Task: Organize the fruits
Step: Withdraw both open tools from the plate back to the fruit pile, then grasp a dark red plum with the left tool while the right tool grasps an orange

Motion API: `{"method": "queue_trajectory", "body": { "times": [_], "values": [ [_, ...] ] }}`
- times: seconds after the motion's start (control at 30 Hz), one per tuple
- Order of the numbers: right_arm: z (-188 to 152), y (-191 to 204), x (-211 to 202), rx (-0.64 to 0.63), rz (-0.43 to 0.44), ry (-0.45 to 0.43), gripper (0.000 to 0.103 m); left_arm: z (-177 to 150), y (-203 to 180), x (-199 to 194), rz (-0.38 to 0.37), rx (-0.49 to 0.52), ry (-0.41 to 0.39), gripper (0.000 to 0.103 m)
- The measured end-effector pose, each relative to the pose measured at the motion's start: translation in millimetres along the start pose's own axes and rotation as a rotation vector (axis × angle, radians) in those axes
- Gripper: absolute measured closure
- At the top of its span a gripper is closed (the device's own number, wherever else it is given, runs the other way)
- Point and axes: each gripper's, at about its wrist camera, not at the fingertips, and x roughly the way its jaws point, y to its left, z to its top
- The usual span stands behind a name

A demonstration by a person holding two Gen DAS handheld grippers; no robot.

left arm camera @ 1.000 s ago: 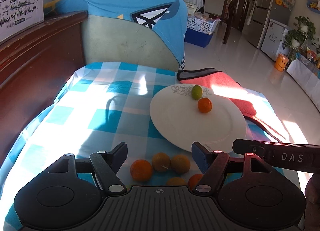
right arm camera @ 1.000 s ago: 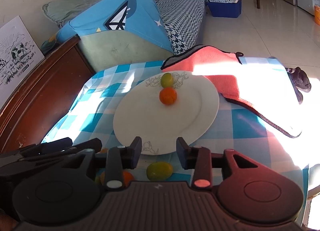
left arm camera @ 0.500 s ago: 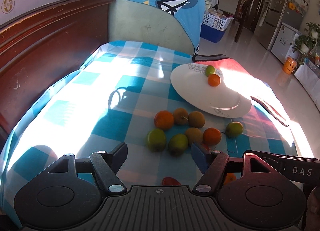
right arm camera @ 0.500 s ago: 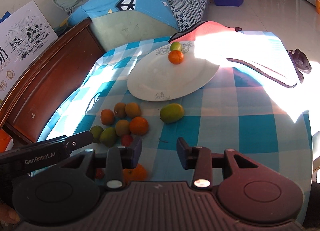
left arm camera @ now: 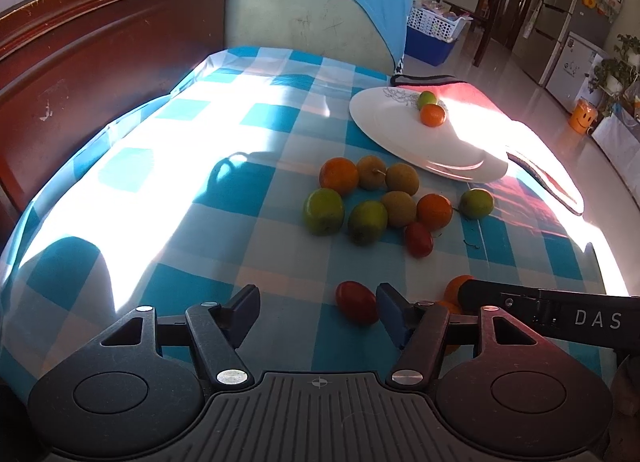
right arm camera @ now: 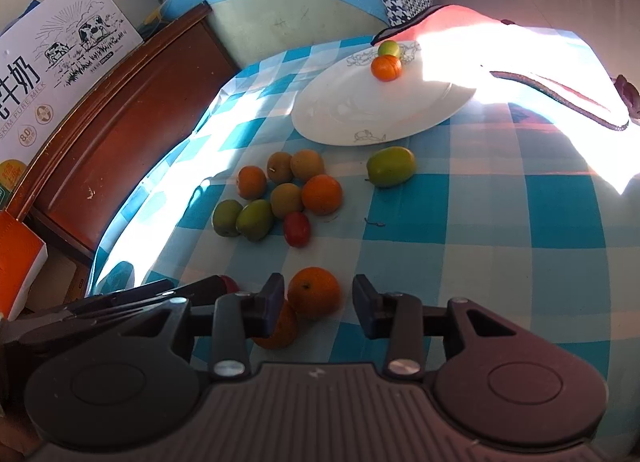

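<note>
left tool [left arm camera: 318, 312]: we held it low over the checked cloth [left arm camera: 256, 149], jaws parted and grasping nothing. they had just been narrowing. a small red fruit [left arm camera: 356, 302] lay between them, just beside the right-hand finger; we could not tell whether it touched.
right tool [right arm camera: 320, 300]: released too, jaws narrower than the left's, pads pressing nothing. an orange [right arm camera: 315, 293] sat in the gap, close to the left-hand finger, with clear space on the other side. a second orange [right arm camera: 280, 328] lay partly hidden under that finger.
plate [right arm camera: 340, 117]: it stood well ahead of both tools, across the cloth, partly on a red mat [right arm camera: 460, 21].
done so far: only two fruits were on the plate, a green one [right arm camera: 389, 48] and an orange one [right arm camera: 386, 67], touching each other at the far rim.
left to do: most of it, we judged. a cluster of fruits [left arm camera: 372, 197], orange, green, brown and one red, lay between the tools and the plate. a lone green fruit [right arm camera: 391, 165] rested just short of the plate's near rim.
step in hand: we judged both tools were lining up a pick each, the left on the red fruit, the right on the orange.
what sorting rule applied: we could not tell from two fruits alone.
</note>
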Motion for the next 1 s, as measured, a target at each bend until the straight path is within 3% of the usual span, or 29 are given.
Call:
{"method": "queue_trajectory", "body": {
  "times": [0.33,0.57,0.63,0.73,1.0],
  "values": [
    [-0.1,2.1,3.4,-0.003,0.003,-0.006,0.074,-7.0,-10.0,7.7,-0.011,0.057,0.0,0.05],
    [2.8,-3.2,-1.5,0.026,-0.022,-0.038,0.073,-7.9,-14.0,7.6,-0.026,0.087,-0.019,0.077],
    [3.4,-4.3,-2.8,0.028,-0.031,-0.047,0.073,-7.7,-13.6,7.8,-0.028,0.08,-0.022,0.08],
    [3.4,-3.9,-1.4,-0.001,-0.093,-0.05,0.073,-7.0,-12.2,8.6,-0.03,0.067,-0.023,0.08],
    [2.5,-5.0,1.6,0.007,-0.089,-0.026,0.07,-7.8,-14.6,10.3,-0.02,0.076,-0.031,0.078]
  ]
}}
